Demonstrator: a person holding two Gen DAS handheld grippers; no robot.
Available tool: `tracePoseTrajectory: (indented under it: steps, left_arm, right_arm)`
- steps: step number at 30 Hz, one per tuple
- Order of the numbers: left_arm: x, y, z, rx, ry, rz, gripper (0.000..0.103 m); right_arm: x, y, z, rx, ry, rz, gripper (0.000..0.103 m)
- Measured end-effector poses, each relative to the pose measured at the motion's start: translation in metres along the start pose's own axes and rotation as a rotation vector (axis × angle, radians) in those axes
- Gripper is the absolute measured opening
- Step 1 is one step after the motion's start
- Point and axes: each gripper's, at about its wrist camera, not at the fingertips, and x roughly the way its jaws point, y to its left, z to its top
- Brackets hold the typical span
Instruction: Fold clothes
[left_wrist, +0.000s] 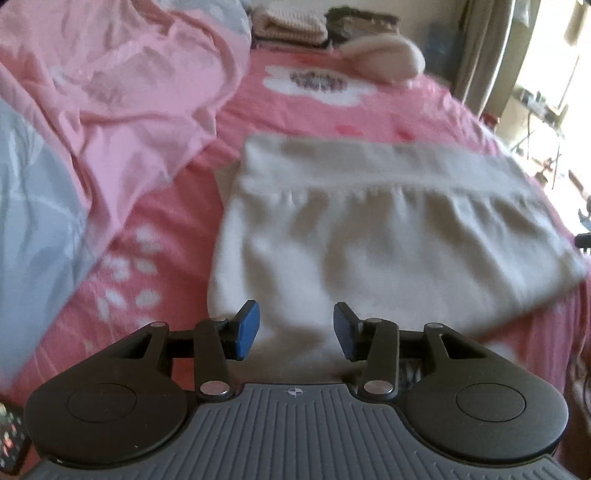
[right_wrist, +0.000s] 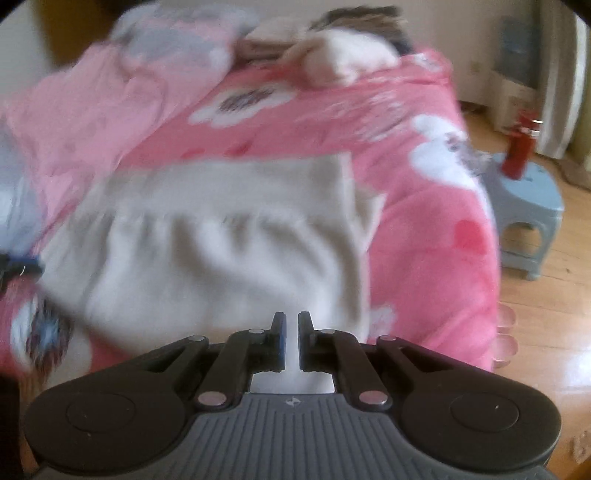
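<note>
Between the right gripper's (right_wrist: 291, 341) nearly closed jaws sits a fold of the one white garment (right_wrist: 221, 236), clamped at its near edge. At its 9 o'clock, the left gripper (left_wrist: 295, 332) hangs with jaws wide apart, empty, over the garment's near hem on the pink bedspread (left_wrist: 369, 114).

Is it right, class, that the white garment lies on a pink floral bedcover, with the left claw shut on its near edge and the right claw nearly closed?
Not quite. In the left wrist view the left claw is open above the white garment, gripping nothing. The pink floral bedcover and nearly closed right claw are right.
</note>
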Motion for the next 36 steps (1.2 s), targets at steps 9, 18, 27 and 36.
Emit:
tracePoseTrajectory:
  steps: [9, 18, 27, 36]
  left_arm:
    - [0.010, -0.001, -0.004, 0.014, -0.001, 0.029, 0.045]
    - [0.002, -0.002, -0.006, 0.015, -0.019, 0.038, 0.045]
    - [-0.016, -0.063, 0.023, 0.239, -0.144, -0.134, 0.045]
    - [0.043, -0.107, 0.018, 0.241, -0.046, -0.284, 0.045]
  right_arm:
    - [0.007, 0.015, -0.015, -0.085, 0.007, -0.012, 0.006]
    - [0.013, 0.050, -0.023, -0.326, 0.019, -0.064, 0.007]
    - [0.011, 0.102, 0.012, -0.375, -0.082, 0.118, 0.007]
    - [0.064, 0.131, 0.009, -0.430, -0.088, 0.234, 0.007]
